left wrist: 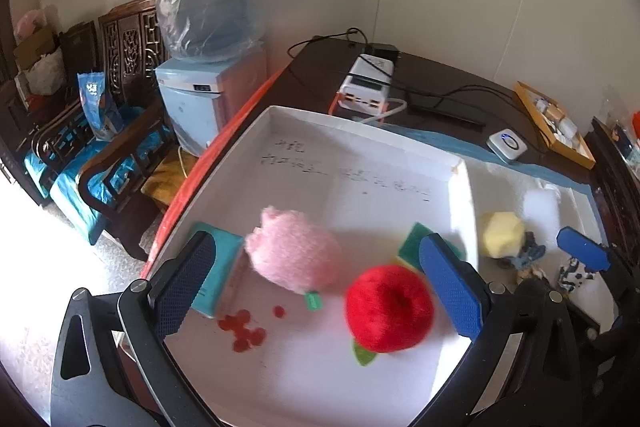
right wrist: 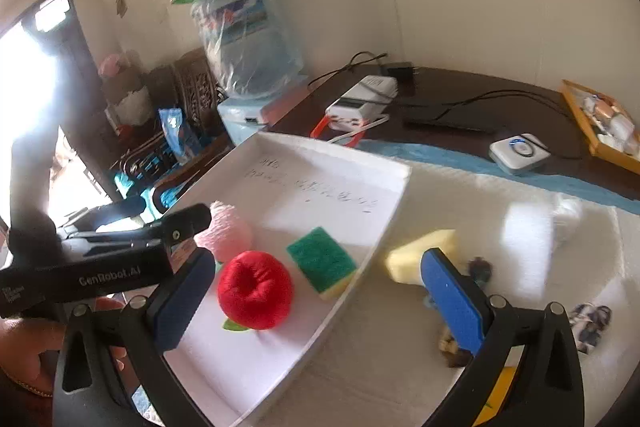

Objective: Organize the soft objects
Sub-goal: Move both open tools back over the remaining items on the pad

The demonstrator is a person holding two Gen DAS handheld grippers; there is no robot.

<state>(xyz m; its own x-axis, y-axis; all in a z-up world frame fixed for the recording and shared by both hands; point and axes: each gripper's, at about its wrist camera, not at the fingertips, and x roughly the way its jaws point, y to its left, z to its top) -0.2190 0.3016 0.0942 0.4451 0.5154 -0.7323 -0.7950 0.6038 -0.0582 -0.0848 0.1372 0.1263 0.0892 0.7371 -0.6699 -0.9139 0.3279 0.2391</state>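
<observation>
Left gripper (left wrist: 316, 283) is held wide apart, empty, over the white tray (left wrist: 360, 131). Right gripper (right wrist: 320, 291) likewise spread, nothing gripped; red plush apple (right wrist: 255, 290) lies between its fingers

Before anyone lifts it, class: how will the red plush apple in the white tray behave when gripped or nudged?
The red plush apple looks stuffed, so it probably squashes and feels light. Its rounded body may roll if nudged across the white tray, though its leaf might slow it.

Pink plush (left wrist: 294, 253) fuzzy; red apple (left wrist: 389, 308) velvety cloth. Green sponge (right wrist: 321, 259) coarse scour top, yellow foam base. Yellow sponge (right wrist: 420, 254) porous foam. Tray (left wrist: 360, 131) matt white card. Gripper pads (left wrist: 450, 283) textured blue rubber, arms matt black plastic.
</observation>
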